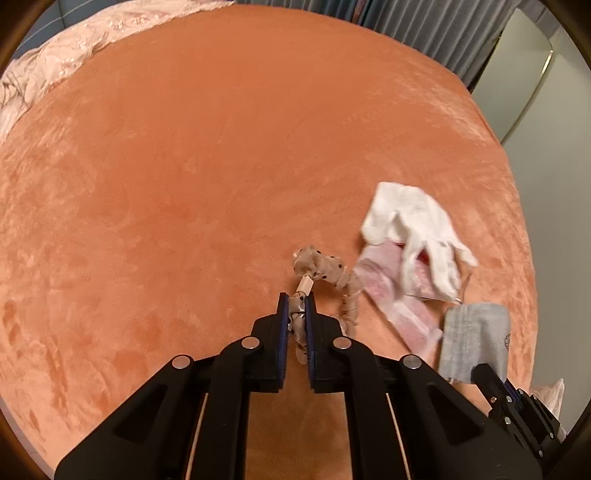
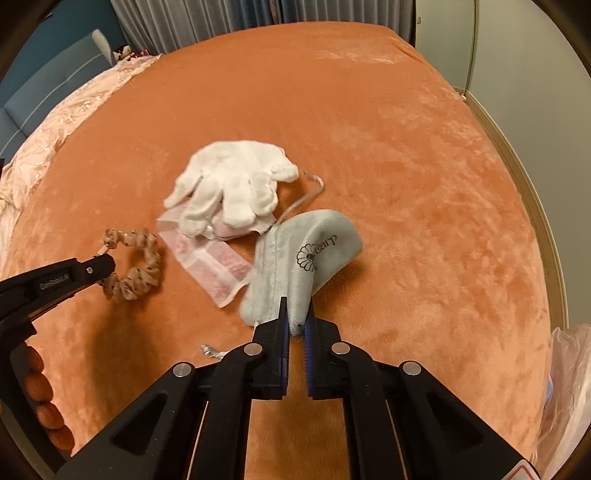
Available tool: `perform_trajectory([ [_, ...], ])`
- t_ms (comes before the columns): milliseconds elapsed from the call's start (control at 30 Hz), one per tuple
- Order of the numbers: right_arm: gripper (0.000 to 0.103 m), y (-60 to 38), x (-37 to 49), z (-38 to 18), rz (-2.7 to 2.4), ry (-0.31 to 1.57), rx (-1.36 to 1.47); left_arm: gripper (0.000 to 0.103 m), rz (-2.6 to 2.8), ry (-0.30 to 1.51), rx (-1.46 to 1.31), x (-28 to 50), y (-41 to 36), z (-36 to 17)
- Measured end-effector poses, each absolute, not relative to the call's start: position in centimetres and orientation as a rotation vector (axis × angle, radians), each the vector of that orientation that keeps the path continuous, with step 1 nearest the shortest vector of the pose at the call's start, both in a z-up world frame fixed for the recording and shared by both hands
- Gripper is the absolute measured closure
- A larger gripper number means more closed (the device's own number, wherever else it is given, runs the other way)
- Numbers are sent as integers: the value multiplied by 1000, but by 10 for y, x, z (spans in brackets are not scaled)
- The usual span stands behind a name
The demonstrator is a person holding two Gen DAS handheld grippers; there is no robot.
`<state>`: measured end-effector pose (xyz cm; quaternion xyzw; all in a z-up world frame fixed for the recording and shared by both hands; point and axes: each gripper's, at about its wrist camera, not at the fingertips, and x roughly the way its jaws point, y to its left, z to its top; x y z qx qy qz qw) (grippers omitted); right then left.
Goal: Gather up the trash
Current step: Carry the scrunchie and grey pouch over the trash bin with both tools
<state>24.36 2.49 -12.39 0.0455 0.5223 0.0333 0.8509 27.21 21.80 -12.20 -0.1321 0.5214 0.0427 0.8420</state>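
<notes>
Tongs of black plastic with blue pads are working in both hands over a bed covered in an orange plush blanket (image 1: 221, 166). The left gripper (image 1: 296, 314) is pointing steeply down with its jaws clamped together on one end of a beige, dark-dotted, ruffled fabric hair tie (image 1: 321, 273); the rest of the tie is trailing across the blanket just beyond the fingertips, with a small pale tag showing near the tips. The right gripper (image 2: 297, 317) is likewise pinching shut, its pads squeezing the near edge of a soft pale grey fabric pouch (image 2: 303, 258) printed with a black flower logo and lettering; the pouch is arching up from the blanket. Between the tie and the pouch a pink and white flat wrapper (image 2: 210, 266) is lying on the blanket, partly tucked beneath a white cloth glove (image 2: 236, 184) that is resting just past the pouch. A thin cord is curling out beside the glove. Farther off, a pale pink embroidered quilt (image 1: 55, 62) is bunching along the left edge of the bed, and grey curtains (image 2: 184, 22) are hanging behind. A thin pinkish plastic bag (image 2: 569, 369) is showing at the right edge of the right wrist view, off the bed's corner.
</notes>
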Motion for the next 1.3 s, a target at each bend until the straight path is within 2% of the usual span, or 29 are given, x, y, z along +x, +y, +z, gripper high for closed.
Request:
perform_trajectory([
  [367, 97, -6, 184, -29, 97, 929, 117, 95, -37, 975, -212, 224, 145, -22],
  [767, 97, -103, 111, 68, 16, 730, 186, 95, -186, 864, -102, 164, 28, 60],
  [1000, 97, -167, 64, 87, -68, 675, 233, 95, -283, 835, -39, 128, -48, 80],
  [1300, 97, -243, 18, 79, -190, 668, 286, 95, -419, 836, 38, 86, -140, 76],
])
